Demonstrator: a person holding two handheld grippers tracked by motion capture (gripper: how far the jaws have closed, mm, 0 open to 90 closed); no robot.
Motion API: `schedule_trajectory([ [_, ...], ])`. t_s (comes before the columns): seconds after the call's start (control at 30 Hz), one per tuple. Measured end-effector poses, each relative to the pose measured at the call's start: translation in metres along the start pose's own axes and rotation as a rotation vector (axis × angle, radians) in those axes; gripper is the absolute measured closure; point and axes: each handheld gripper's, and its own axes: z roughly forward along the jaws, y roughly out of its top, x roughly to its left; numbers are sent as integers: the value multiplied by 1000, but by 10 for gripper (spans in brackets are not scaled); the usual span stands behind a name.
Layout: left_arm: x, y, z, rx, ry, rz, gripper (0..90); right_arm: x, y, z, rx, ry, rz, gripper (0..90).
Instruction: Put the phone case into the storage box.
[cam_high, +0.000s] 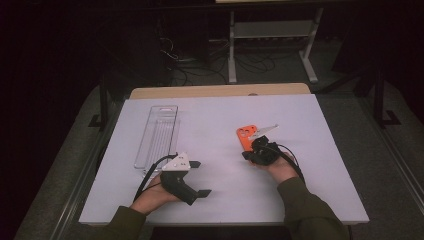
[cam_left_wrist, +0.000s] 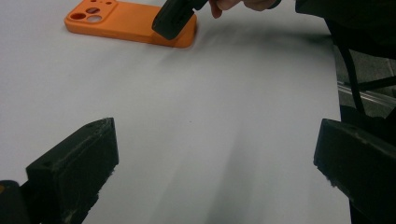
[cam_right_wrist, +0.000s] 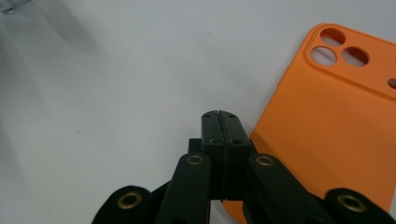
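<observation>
An orange phone case lies flat on the white table, camera holes at its far end. My right gripper is shut with nothing between its jaws. Its closed tip sits at the left long edge of the phone case. In the left gripper view that black tip touches the near end of the case. My left gripper is held low near the front left of the table, open wide, over bare table and pointing toward the case.
A clear plastic tray lies lengthwise at the left of the white table top, just beyond my left hand. Cables trail from both grippers toward the person. Beyond the table are a dark floor and a white metal stand.
</observation>
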Motion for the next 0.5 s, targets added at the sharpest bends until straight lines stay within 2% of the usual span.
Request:
schedule_trajectory([
  [0.07,-1,0,0,5,2,0,0,0,0,2,2,-4,-20,886],
  [0.2,-1,0,0,6,7,3,0,3,-1,4,24,-13,-17,886],
  [0.23,-1,0,1,6,7,1,0,1,-1,6,18,-22,-47,886],
  [0.27,-1,0,1,4,8,0,0,2,-2,6,33,-20,-25,886],
  [0.33,-2,-1,2,11,10,5,0,1,-2,6,30,-30,-42,886],
  [0.37,-2,-1,2,10,10,5,0,1,-2,6,37,-22,-24,886],
  [0.5,-2,0,2,14,10,5,0,1,-3,6,44,-28,-22,886],
])
